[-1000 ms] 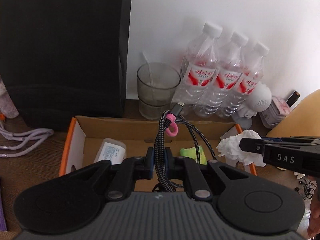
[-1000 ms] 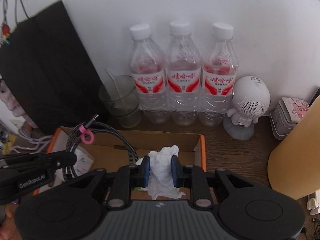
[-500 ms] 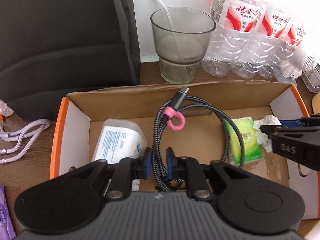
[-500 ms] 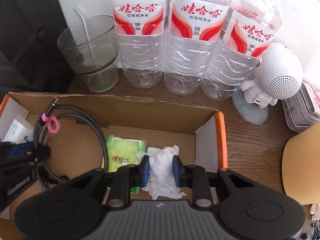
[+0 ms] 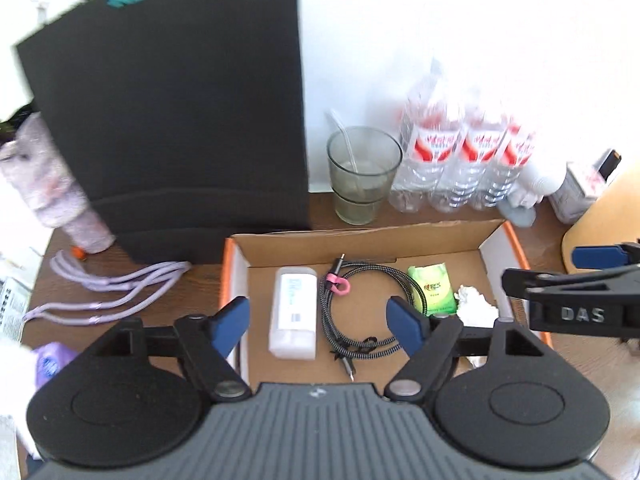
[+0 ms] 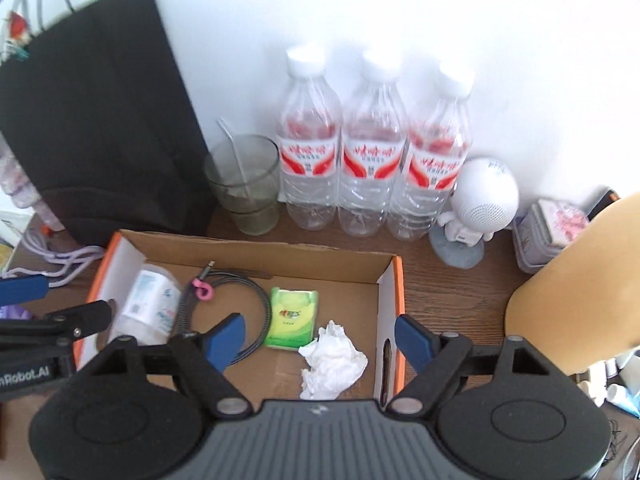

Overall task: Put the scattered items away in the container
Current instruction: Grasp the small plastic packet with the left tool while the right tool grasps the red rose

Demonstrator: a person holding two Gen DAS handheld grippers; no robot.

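An orange-edged cardboard box sits on the wooden desk. Inside lie a white tissue pack, a coiled braided cable with a pink clip, a green wet-wipe pack and a crumpled white tissue. My left gripper is open and empty above the box. My right gripper is open and empty above the tissue, and also shows at the right of the left wrist view.
A black bag stands behind the box at left. A glass with a straw, three water bottles and a white robot speaker line the wall. A purple cable and a purple packet lie left of the box.
Both grippers opened and let go: the cable and the crumpled tissue now lie in the box. Both grippers pulled up and back from it.
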